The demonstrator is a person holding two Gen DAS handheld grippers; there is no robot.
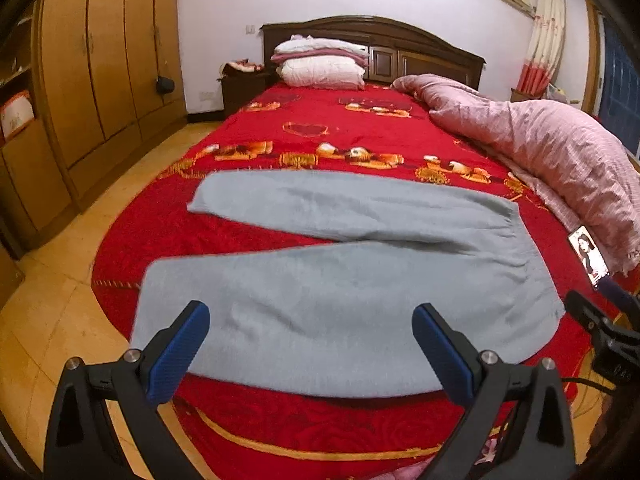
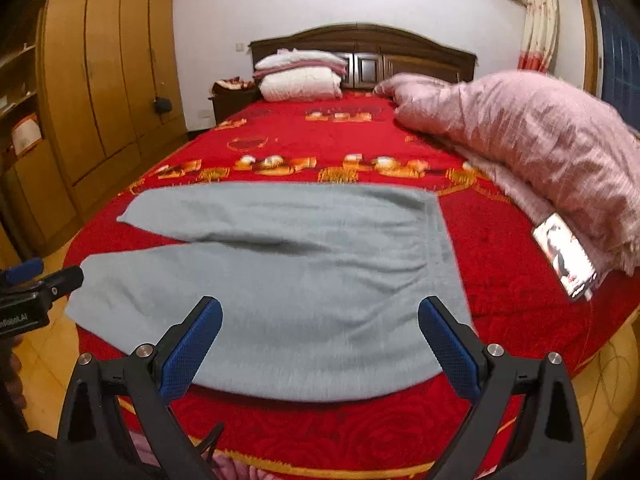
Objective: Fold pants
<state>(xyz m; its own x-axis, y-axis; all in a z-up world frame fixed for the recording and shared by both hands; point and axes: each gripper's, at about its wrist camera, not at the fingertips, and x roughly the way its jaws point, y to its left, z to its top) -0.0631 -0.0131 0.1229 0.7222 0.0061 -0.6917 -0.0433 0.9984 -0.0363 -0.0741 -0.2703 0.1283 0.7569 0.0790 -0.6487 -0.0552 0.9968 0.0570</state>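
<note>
While spread flat across red bedspread (image 1: 320, 136): grey pants (image 1: 340, 320), both legs leftward; left gripper (image 1: 311, 338) and right gripper (image 2: 320, 332) fingers parted wide, holding nothing

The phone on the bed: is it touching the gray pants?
Apart. The right wrist view shows bare red bedspread between the phone and the pants.

Home bedroom (bed (image 1: 320, 128), wardrobe (image 1: 100, 72))

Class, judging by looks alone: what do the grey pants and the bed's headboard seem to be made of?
Grey pants: apparently a soft fleece or brushed knit, matte with a fuzzy, nappy surface and no visible weave. Headboard: seemingly dark stained wood with a slight sheen, given its brown tone and raised panels; veneer cannot be excluded.
</note>
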